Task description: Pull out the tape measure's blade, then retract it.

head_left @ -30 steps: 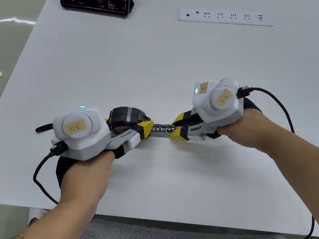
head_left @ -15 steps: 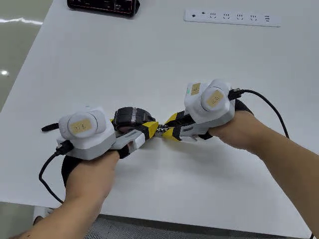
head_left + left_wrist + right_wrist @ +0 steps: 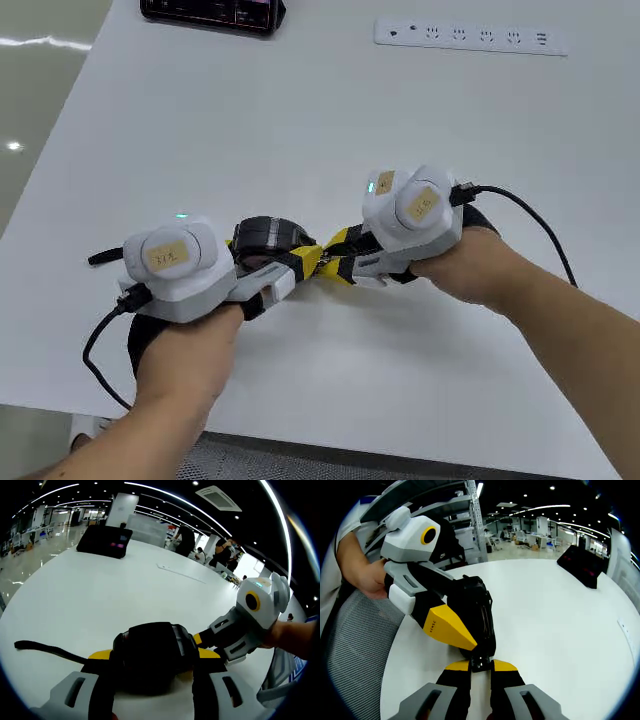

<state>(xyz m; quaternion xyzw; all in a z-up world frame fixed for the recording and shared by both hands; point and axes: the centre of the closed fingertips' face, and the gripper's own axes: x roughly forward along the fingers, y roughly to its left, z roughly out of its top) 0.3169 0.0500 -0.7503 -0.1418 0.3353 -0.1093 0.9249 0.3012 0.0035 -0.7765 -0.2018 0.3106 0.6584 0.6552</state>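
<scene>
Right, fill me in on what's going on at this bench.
A person holds a claw in each hand at a white table. The left claw clamps the black tape measure by its case. The right claw pinches the blade tip right up against the case mouth, so hardly any blade shows between the two. Judging by that, the blade looks about fully wound in.

Head view bright, sharp, evenly lit from overhead; white table (image 3: 300, 120) close to overexposed, shadows on it faint and soft-edged; glare streak on the polished floor (image 3: 40, 42) at upper left. Both gripper views bend strongly toward their edges; ceiling lights (image 3: 165, 492) curve as bright arcs over a dim hall; black tape measure (image 3: 150, 655) underexposed, detail lost; foreground at the bottom slightly soft.
</scene>
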